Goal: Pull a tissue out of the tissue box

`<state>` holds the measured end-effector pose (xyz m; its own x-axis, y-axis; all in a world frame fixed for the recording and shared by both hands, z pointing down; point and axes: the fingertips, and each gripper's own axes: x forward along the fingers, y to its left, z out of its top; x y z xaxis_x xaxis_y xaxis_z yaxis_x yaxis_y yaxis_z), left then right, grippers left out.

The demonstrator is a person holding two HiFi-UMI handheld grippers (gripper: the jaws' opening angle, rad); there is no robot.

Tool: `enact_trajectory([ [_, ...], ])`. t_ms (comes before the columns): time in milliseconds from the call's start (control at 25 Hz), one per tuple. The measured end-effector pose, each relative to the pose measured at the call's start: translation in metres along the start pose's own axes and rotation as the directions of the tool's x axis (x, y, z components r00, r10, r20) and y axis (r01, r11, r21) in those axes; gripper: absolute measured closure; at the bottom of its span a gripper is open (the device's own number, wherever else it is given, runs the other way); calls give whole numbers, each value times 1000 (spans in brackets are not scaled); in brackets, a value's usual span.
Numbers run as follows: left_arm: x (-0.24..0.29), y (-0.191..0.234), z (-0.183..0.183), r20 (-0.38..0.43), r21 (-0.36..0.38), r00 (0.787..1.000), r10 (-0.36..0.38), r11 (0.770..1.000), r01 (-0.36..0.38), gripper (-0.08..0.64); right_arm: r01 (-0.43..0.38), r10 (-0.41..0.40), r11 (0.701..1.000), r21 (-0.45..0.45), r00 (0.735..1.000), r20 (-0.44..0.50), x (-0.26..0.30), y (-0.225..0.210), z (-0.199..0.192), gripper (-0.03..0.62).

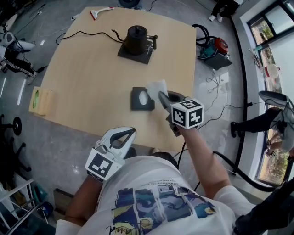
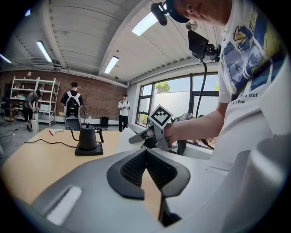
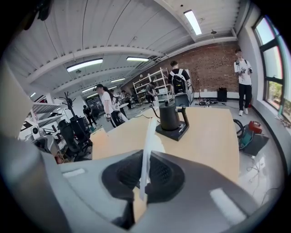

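Note:
A dark grey tissue box (image 1: 137, 106) lies flat on the wooden table (image 1: 92, 78), near its front edge. A white tissue (image 1: 157, 87) rises from the box's opening, and my right gripper (image 1: 162, 96) is shut on it just above and to the right of the box. In the right gripper view the tissue (image 3: 146, 145) stands edge-on as a thin white sheet, pinched between the pads of the right gripper (image 3: 144, 172). My left gripper (image 1: 132, 131) hovers off the table's front edge, close to the person's body. It is shut with nothing in it, as the left gripper view (image 2: 145, 154) also shows.
A black kettle (image 1: 136, 39) on a dark base stands at the far side of the table, its cable running left. A small wooden box (image 1: 40, 101) sits at the left edge, a white and red tool (image 1: 101, 12) at the far edge. Cables and a red machine (image 1: 214, 48) lie on the floor to the right.

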<state>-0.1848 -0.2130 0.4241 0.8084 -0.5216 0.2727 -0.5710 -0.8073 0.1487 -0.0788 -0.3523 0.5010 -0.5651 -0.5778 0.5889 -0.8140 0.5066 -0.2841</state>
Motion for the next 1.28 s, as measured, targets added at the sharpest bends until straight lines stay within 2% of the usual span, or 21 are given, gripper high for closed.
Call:
enact_trajectory([
  [680,16,-52,8,5,12,999,38,999,-38,554,-92,102,988,-123,992,80,-92,34,15,588],
  [1040,33,-94,6,11,51,996,92,994,-93,554,-157,177,965,-208,981,80,-148,40,-8,588],
  [1280,33,-131,9,6,40,987,161,986,-161,554,-221,246,941,-257,967,70,-189,41,-28,588],
])
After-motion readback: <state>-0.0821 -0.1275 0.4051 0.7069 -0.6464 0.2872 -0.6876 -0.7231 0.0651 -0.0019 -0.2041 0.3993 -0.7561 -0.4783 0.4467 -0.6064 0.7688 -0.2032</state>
